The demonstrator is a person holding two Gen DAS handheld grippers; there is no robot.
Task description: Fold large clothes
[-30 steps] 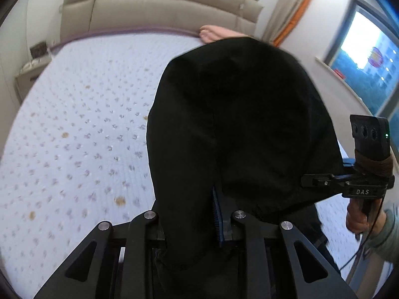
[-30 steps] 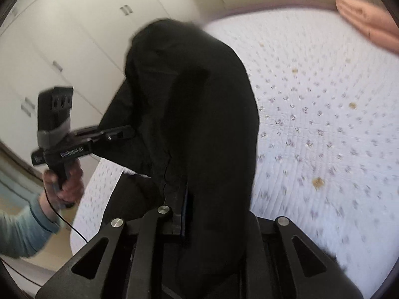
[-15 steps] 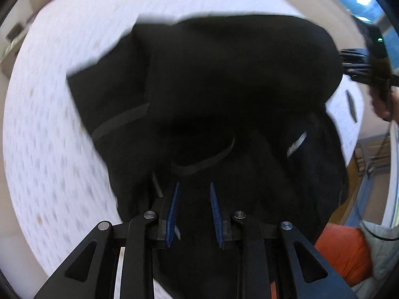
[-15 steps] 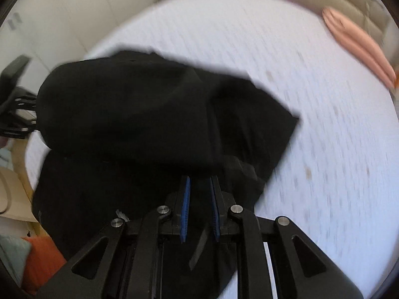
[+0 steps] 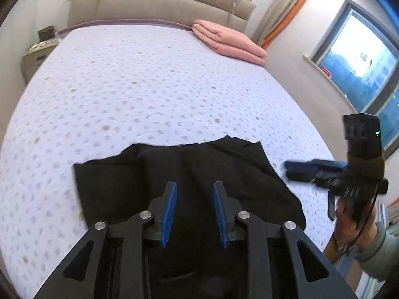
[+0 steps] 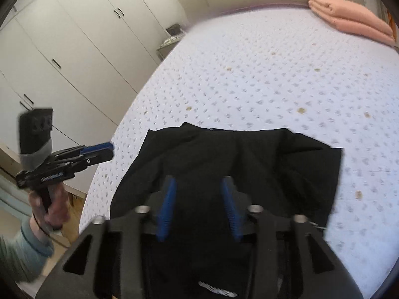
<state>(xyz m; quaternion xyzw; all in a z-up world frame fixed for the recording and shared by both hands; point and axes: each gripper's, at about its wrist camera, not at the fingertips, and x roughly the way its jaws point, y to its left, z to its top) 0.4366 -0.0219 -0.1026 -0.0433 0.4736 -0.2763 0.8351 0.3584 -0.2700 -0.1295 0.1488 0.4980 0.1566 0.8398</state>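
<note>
Black garment (image 5: 189,184) lies rumpled on the bed's near edge.

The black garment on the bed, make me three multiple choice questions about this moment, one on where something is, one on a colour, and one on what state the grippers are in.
1. Where does the black garment lie?
A. On the bed near its foot edge
B. Against the headboard
C. On the nightstand

2. What colour is the folded blanket by the headboard?
A. Green
B. Pink
C. Grey

3. How do the left gripper and right gripper stand?
A. Both shut on the garment
B. One shut, one open
C. Both open, holding nothing

Answers:
1. A, the garment is spread on the dotted bedsheet just ahead of both grippers, far from the headboard.
2. B, the folded blanket at the bed's far corner is plainly pink in both views.
3. C, each wrist view shows its blue pads apart with no cloth pinched between them.
</note>
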